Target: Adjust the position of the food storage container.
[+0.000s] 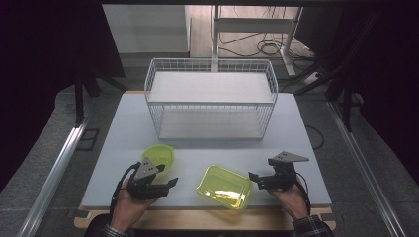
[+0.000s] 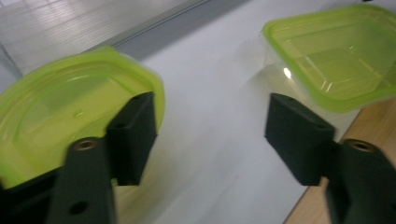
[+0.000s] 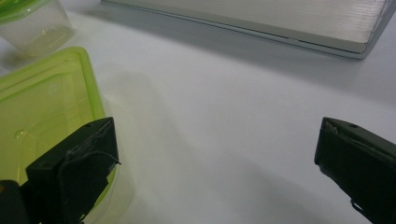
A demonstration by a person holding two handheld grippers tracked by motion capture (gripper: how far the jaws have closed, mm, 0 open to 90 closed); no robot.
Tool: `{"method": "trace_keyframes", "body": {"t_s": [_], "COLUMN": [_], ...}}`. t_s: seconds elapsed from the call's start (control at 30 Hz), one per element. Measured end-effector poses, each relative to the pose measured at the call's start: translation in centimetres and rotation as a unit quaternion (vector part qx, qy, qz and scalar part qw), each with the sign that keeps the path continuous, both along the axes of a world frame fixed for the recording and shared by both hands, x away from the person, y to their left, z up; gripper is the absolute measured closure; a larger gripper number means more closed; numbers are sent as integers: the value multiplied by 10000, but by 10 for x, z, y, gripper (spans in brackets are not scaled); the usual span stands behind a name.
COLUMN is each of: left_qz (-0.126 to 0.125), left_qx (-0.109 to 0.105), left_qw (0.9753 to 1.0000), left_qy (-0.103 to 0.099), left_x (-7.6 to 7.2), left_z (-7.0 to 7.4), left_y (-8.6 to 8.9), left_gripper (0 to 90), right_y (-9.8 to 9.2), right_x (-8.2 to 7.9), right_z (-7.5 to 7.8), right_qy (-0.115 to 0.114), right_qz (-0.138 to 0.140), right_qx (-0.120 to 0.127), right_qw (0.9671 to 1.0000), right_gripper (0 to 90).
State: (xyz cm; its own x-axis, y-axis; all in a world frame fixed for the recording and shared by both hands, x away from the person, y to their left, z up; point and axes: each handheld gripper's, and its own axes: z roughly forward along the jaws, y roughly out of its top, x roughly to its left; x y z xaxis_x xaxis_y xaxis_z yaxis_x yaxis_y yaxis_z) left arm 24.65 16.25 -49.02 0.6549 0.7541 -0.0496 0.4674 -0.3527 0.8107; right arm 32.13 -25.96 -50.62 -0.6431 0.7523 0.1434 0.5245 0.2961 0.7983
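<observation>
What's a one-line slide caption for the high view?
Two hand-held grippers, left and right, open beside two green-lidded containers before a white wire rack.

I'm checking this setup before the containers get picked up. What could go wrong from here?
1. The rectangular container sits close to the table's front edge; a nudge from the right gripper might push it off.
2. The left gripper is open, with one jaw in front of the round container; its thin rim may slip or flex when pinched.
3. The wire rack has a low shelf; a lifted container could catch on it.
</observation>
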Motion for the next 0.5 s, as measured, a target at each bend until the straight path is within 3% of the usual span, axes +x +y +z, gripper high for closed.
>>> {"method": "trace_keyframes", "body": {"t_s": [0.27, 0.4, 0.5], "left_qz": [-68, -92, -79], "left_qx": [-132, -96, 58], "left_qw": [9997, 9997, 9997], "left_qy": [202, 215, 205], "left_x": [14, 22, 29], "left_z": [2, 4, 4], "left_y": [-8, -14, -20], "left_gripper": [720, 829, 880], "right_y": [3, 3, 3], "right_x": [-2, -2, -2], "right_z": [2, 4, 4], "right_qy": [-102, -154, -146], "right_qz": [-32, -61, -84], "right_qx": [-232, -302, -319], "right_qw": [9997, 9994, 9993], "right_gripper": [14, 42, 52]}}
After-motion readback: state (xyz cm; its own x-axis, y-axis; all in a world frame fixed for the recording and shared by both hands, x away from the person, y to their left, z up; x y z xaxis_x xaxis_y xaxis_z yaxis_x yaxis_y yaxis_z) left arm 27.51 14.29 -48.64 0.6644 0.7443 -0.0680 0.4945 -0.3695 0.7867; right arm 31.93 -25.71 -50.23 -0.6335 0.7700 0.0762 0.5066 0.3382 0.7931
